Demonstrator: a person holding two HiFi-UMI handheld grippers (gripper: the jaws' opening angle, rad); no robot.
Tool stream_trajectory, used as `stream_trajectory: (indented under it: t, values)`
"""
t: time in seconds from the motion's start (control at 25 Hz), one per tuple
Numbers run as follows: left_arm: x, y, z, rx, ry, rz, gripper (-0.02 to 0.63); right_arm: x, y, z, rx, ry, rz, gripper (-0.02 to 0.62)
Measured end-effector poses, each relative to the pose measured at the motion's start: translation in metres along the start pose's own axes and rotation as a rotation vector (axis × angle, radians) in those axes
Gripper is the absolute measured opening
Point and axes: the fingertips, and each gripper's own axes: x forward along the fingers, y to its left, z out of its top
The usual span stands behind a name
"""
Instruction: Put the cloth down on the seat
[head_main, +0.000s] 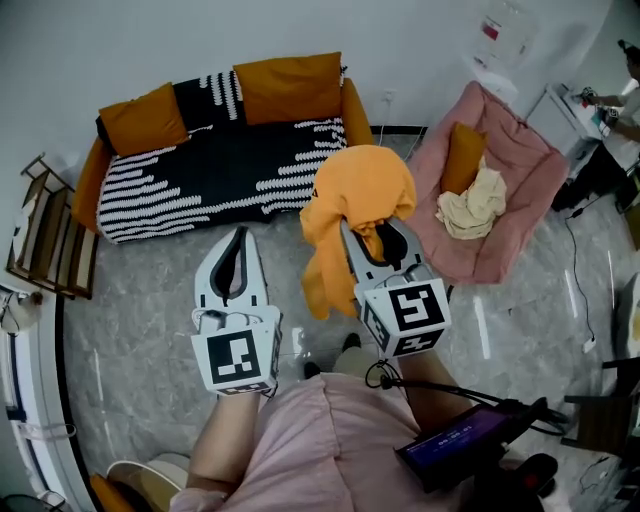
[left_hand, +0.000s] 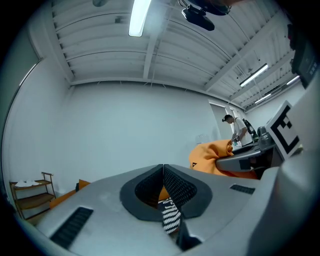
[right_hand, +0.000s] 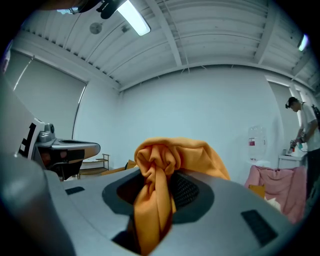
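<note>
your right gripper (head_main: 372, 240) pinches the orange cloth (head_main: 360, 185), left gripper (head_main: 239, 240) closed empty; lower it onto the sofa (head_main: 200, 170) before releasing.

The left gripper (head_main: 238, 238) and right gripper (head_main: 375, 235) have pale grey shells and black ribbed pads (left_hand: 180, 187). The left cube (head_main: 238, 358) and right cube (head_main: 408, 312) are white with black square markers. A black cable (head_main: 385, 378) loops below the right cube. The person wears a pink short-sleeved shirt (head_main: 320, 440).
</note>
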Motion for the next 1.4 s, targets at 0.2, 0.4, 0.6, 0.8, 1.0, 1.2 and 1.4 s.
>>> stream_trajectory:
  t: [0.2, 0.4, 0.6, 0.8, 1.0, 1.2, 1.4]
  values:
    - [0.020, 0.005, -0.011, -0.018, 0.025, -0.004, 0.011, 0.016, -0.016, 0.002, -0.001, 0.003, -0.027, 0.136]
    - [0.053, 0.009, -0.030, -0.002, 0.065, -0.011, 0.011, 0.048, -0.039, -0.010, 0.013, 0.019, -0.045, 0.138]
    - [0.104, 0.024, -0.048, 0.009, 0.105, -0.003, 0.011, 0.099, -0.063, -0.024, 0.038, 0.047, -0.040, 0.137]
    - [0.165, 0.033, -0.056, 0.016, 0.133, 0.019, 0.011, 0.155, -0.095, -0.030, 0.049, 0.060, -0.017, 0.138]
    - [0.213, 0.041, -0.054, 0.038, 0.129, 0.047, 0.011, 0.203, -0.118, -0.030, 0.055, 0.065, 0.027, 0.136]
    - [0.246, 0.049, -0.043, 0.048, 0.114, 0.083, 0.011, 0.240, -0.136, -0.021, 0.051, 0.050, 0.058, 0.138]
    - [0.267, 0.062, -0.040, 0.064, 0.108, 0.114, 0.011, 0.269, -0.146, -0.019, 0.049, 0.050, 0.075, 0.138]
